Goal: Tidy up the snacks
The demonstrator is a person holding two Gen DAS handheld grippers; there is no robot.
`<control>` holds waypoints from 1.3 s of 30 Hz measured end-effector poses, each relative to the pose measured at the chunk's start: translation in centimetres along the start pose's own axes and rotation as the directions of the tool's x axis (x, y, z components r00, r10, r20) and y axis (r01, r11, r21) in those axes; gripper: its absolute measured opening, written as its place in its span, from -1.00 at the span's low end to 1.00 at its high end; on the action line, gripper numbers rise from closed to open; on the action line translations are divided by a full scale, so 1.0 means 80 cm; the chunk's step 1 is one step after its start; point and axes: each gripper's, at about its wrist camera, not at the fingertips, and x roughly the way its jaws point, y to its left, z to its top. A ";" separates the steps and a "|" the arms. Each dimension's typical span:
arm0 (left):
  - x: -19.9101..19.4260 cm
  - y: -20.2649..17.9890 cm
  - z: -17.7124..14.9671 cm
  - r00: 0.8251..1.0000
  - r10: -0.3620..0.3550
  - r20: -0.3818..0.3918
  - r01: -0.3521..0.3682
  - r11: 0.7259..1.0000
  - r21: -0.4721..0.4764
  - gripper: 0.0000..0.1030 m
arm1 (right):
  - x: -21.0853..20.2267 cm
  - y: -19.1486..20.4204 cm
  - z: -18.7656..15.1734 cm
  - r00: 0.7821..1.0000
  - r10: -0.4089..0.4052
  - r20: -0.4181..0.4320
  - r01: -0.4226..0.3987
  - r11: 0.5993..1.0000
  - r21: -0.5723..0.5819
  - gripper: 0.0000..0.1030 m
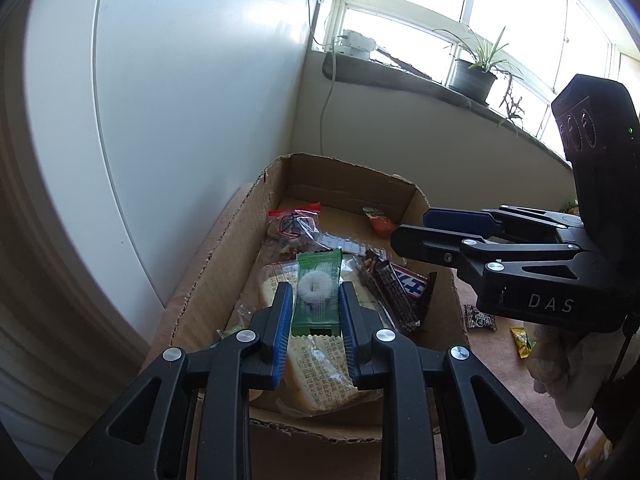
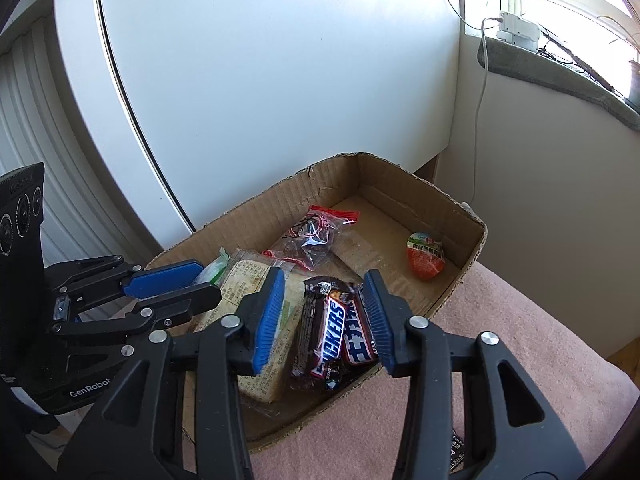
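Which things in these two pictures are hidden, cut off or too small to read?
- Left wrist view: the green packet sits between the left gripper pads; real contact cannot be told.
- Left wrist view: the right gripper covers part of the cardboard box rim.
- Right wrist view: the left gripper hides most of the green packet.
- Both views: print on the cracker pack is too small.
- Right wrist view: a dark packet is cut off at the bottom edge.
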 end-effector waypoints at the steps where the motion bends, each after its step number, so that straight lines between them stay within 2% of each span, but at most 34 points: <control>1: -0.001 0.001 0.000 1.000 0.003 0.001 -0.003 1.000 -0.002 -0.51 | -0.002 0.000 0.001 1.000 -0.004 0.007 0.004 1.000 0.001 0.14; 2: -0.001 0.001 0.000 1.000 0.006 0.003 -0.006 1.000 -0.003 -0.43 | -0.004 -0.001 0.001 1.000 -0.005 0.012 0.005 1.000 0.003 0.17; 5: -0.003 0.001 0.000 1.000 0.013 0.007 -0.013 1.000 -0.003 -0.38 | -0.009 -0.003 0.002 1.000 -0.014 0.017 0.014 1.000 0.000 0.19; 8: -0.007 -0.001 0.000 1.000 0.018 0.015 -0.018 1.000 0.002 -0.37 | -0.014 -0.004 0.001 0.999 -0.026 0.021 0.026 1.000 -0.003 0.36; 12: -0.014 -0.005 0.000 0.999 0.020 0.027 -0.021 1.000 0.004 -0.28 | -0.025 -0.007 -0.001 0.999 -0.040 0.038 0.040 0.999 0.003 0.37; 26: -0.034 -0.038 -0.012 0.999 -0.004 0.053 0.003 0.999 0.037 -0.28 | -0.083 -0.036 -0.037 0.993 -0.049 0.108 0.040 0.995 0.088 0.37; 28: -0.036 -0.047 -0.014 0.998 -0.012 0.056 0.009 0.999 0.047 -0.28 | -0.093 -0.043 -0.045 0.992 -0.061 0.111 0.050 0.994 0.101 0.44; 30: -0.038 -0.056 -0.017 0.998 -0.018 0.057 0.014 0.998 0.058 -0.27 | -0.103 -0.052 -0.054 0.991 -0.075 0.109 0.062 0.991 0.119 0.68; 32: -0.039 -0.064 -0.021 0.998 -0.029 0.056 0.025 0.998 0.063 -0.06 | -0.114 -0.060 -0.063 0.990 -0.094 0.107 0.079 0.988 0.132 0.74; 34: -0.041 -0.073 -0.023 0.998 -0.038 0.056 0.034 0.997 0.070 0.01 | -0.125 -0.067 -0.074 0.987 -0.122 0.106 0.107 0.985 0.133 0.80; 36: -0.042 -0.081 -0.026 0.997 -0.051 0.053 0.048 0.996 0.071 0.02 | -0.137 -0.074 -0.085 0.981 -0.160 0.109 0.146 0.981 0.129 0.96; 37: -0.042 -0.086 -0.027 0.997 -0.059 0.051 0.055 0.996 0.072 0.09 | -0.143 -0.077 -0.090 0.977 -0.184 0.110 0.169 0.977 0.130 1.00; 38: -0.043 -0.090 -0.028 0.997 -0.064 0.050 0.060 0.996 0.073 0.25 | -0.148 -0.081 -0.096 0.972 -0.207 0.112 0.192 0.972 0.134 1.00; 39: -0.043 -0.095 -0.030 0.997 -0.064 0.050 0.060 0.996 0.072 0.33 | -0.152 -0.086 -0.100 0.969 -0.223 0.110 0.208 0.968 0.139 1.00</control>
